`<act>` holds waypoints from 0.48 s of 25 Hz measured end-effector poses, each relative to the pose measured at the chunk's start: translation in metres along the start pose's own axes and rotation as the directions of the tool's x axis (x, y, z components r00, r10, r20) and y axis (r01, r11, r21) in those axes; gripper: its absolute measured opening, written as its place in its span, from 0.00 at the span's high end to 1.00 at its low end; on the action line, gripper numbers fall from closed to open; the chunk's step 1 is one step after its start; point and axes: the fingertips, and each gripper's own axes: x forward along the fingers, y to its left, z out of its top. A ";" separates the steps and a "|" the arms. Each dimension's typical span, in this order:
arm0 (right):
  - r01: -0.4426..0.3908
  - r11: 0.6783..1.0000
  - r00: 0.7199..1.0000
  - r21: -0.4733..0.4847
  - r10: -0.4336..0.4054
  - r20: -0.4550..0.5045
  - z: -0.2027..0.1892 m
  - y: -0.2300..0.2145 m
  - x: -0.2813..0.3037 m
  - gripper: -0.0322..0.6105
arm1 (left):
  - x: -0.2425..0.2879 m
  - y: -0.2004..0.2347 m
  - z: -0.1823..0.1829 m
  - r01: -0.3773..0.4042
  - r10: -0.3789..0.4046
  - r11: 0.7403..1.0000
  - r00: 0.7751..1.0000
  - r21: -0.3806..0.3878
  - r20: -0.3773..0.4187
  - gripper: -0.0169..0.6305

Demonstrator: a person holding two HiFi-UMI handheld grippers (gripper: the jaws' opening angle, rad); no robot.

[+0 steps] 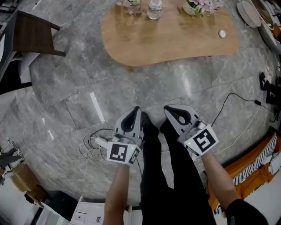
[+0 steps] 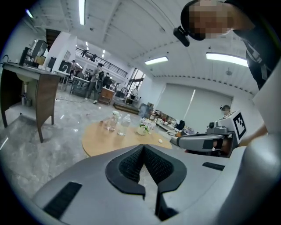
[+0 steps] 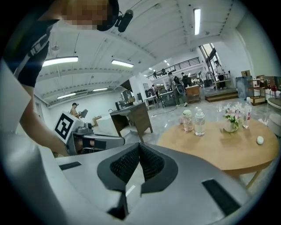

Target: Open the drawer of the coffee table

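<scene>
The coffee table [image 1: 171, 41] is a rounded light-wood top at the top of the head view, some way ahead of both grippers; no drawer shows in any view. On it stand a glass jar [image 1: 134, 6], a water bottle [image 1: 154, 9], a flower vase [image 1: 199, 6] and a small white ball [image 1: 222, 33]. My left gripper [image 1: 137, 110] and right gripper [image 1: 167, 108] hang side by side over the floor in front of the person's black trousers, tips pointing toward the table. Both are shut with nothing between the pads. The table [image 2: 101, 136] [image 3: 219, 145] lies beyond the closed tips [image 2: 143, 146] [image 3: 139, 145].
Grey marble floor [image 1: 79, 79] lies between me and the table. A dark wooden desk [image 1: 35, 35] stands at far left. Cables [image 1: 90, 143] coil on the floor by the left gripper, and another cable [image 1: 239, 96] runs right. Orange striped fabric [image 1: 259, 162] lies at right.
</scene>
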 end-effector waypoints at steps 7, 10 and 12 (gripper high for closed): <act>0.020 0.999 0.998 0.027 -0.018 -0.062 -0.101 -0.038 0.017 0.94 | 0.056 0.035 -0.079 0.002 -0.003 1.000 0.999 -0.008 -0.053 0.96; 0.030 0.999 0.997 0.043 -0.027 -0.069 -0.132 -0.054 0.024 0.94 | 0.076 0.053 -0.112 0.002 -0.002 1.000 0.997 0.004 -0.084 0.96; 0.027 0.998 0.997 0.048 -0.024 -0.078 -0.152 -0.063 0.029 0.94 | 0.089 0.067 -0.136 -0.005 0.007 1.000 0.994 0.017 -0.111 0.96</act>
